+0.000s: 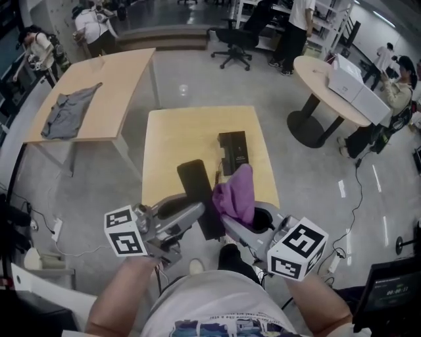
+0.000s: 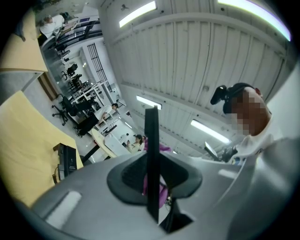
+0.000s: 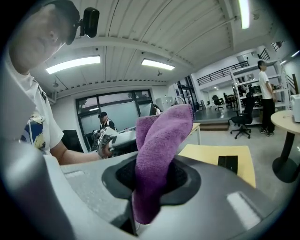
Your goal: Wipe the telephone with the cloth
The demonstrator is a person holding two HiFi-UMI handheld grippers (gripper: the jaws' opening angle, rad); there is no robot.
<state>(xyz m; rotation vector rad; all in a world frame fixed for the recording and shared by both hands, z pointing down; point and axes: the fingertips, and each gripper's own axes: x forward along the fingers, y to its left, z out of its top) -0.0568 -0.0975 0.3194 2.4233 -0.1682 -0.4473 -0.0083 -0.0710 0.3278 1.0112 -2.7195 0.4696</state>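
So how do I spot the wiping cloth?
Look at the small wooden table in the middle of the room, then its near edge. The cloth stands up from the fingers of the right gripper there: soft and purple, while the telephone handset beside it is black.

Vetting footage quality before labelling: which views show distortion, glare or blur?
Head view: evenly lit, edges bowed, yellow table clear. Left gripper view: strong fisheye, dark corners, ceiling lights blown out. Right gripper view: same fisheye and dark corners; purple cloth crisp.
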